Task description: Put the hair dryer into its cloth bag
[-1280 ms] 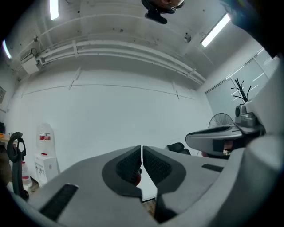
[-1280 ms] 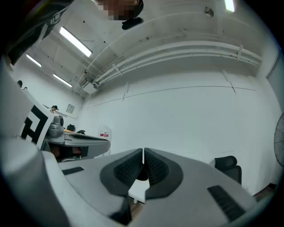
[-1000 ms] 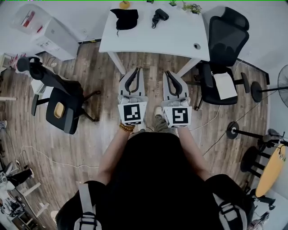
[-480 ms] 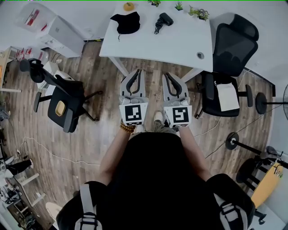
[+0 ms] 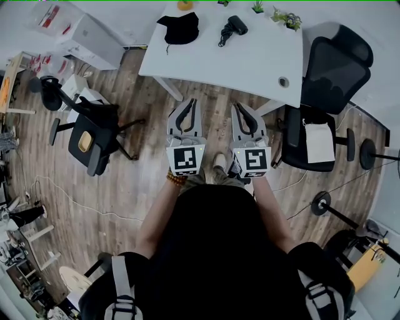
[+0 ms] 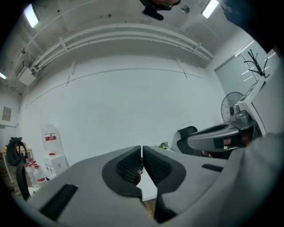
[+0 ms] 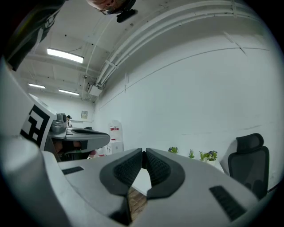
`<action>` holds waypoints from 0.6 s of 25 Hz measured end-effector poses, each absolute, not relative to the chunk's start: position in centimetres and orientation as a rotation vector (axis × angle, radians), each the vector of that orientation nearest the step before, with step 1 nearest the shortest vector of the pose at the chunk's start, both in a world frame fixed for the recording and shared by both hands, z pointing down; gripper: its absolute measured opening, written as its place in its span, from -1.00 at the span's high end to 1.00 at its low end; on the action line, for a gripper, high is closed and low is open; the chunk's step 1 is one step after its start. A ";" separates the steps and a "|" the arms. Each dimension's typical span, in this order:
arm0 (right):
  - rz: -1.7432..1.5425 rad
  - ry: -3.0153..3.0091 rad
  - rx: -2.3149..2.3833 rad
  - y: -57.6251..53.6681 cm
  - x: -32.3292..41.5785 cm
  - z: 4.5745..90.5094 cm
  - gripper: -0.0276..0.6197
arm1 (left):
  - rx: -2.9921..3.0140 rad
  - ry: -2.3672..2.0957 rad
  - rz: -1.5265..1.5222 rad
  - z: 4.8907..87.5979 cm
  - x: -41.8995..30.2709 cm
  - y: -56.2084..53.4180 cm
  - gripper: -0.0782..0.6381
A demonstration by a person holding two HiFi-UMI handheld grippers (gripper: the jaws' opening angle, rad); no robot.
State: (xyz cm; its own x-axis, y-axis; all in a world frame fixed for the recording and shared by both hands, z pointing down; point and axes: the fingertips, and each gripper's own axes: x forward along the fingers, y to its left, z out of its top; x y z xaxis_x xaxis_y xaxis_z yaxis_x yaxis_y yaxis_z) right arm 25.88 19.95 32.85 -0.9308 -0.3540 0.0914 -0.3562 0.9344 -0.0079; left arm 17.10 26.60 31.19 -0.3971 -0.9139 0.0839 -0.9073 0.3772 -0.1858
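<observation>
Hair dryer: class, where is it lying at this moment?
In the head view, the hair dryer lies near the far edge of the white table, right of the black cloth bag and left of the small potted plants.

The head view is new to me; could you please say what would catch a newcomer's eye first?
Centre frame, the left gripper and right gripper, both shut and empty, are held side by side above the wooden floor. Beyond them stands a white table carrying the black cloth bag and, to its right and apart, the hair dryer.
</observation>
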 end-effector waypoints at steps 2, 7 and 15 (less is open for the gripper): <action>0.029 -2.988 0.530 19.5 25.3 33.3 0.80 | -1.701 2.593 -0.310 31.6 16.3 26.0 0.69; -0.003 -2.951 0.532 17.9 23.9 34.1 0.80 | -1.738 2.608 -0.269 33.2 14.5 24.1 0.69; -0.048 -2.890 0.579 14.6 20.3 34.3 0.80 | -1.797 2.600 -0.240 34.7 9.3 20.7 0.69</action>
State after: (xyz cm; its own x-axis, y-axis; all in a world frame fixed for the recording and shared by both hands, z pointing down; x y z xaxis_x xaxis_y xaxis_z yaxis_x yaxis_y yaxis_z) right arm 20.31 14.58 34.33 -0.9048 -0.3845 0.1829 -0.3782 0.9231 0.0696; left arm 9.28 20.73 34.74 -0.3570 -0.9278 0.1085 -0.9319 0.3459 -0.1088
